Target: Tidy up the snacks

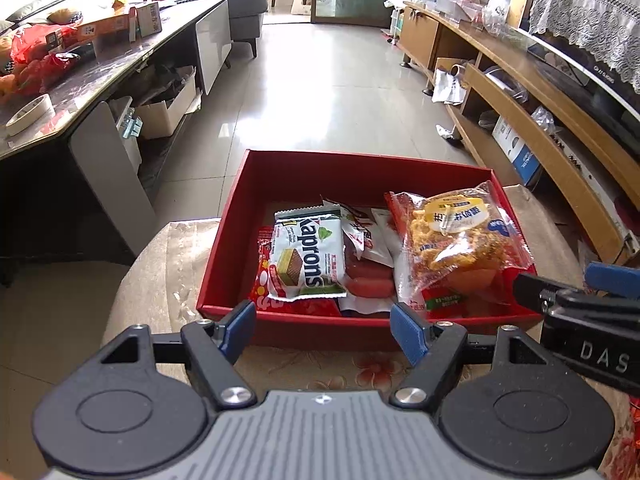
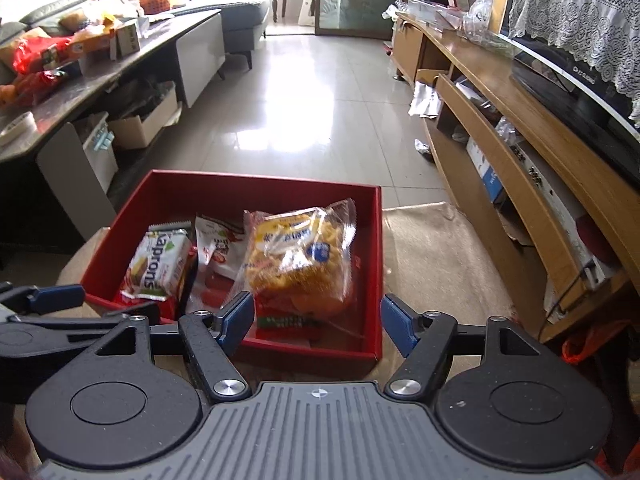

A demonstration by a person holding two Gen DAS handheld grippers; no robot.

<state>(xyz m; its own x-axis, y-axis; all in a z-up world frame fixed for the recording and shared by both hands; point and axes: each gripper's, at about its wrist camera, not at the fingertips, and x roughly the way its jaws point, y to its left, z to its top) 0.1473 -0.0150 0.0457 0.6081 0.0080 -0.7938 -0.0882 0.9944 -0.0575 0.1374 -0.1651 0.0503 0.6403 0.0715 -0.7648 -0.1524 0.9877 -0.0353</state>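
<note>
A red box (image 1: pixel 256 184) (image 2: pixel 132 216) sits on a cloth-covered surface and holds several snack packs. A white and green Kaprons wafer pack (image 1: pixel 308 256) (image 2: pixel 160 260) lies at its left, white and red sachets (image 1: pixel 368 236) (image 2: pixel 218 248) in the middle, and a clear bag of orange crispy snack (image 1: pixel 460 232) (image 2: pixel 300 256) on top at the right. My left gripper (image 1: pixel 324 324) stands open just before the box's near wall, nothing between its blue pads. My right gripper (image 2: pixel 318 322) is open too, over the box's near right corner, holding nothing. The right gripper's fingers (image 1: pixel 560 292) show at the left view's right edge.
The beige floral cloth (image 1: pixel 168 256) (image 2: pixel 440 248) covers the surface around the box. A dark table (image 1: pixel 120 68) with red bags and boxes runs along the left. A wooden TV cabinet (image 2: pixel 520 160) lines the right. Glossy tiled floor (image 1: pixel 320 92) lies beyond.
</note>
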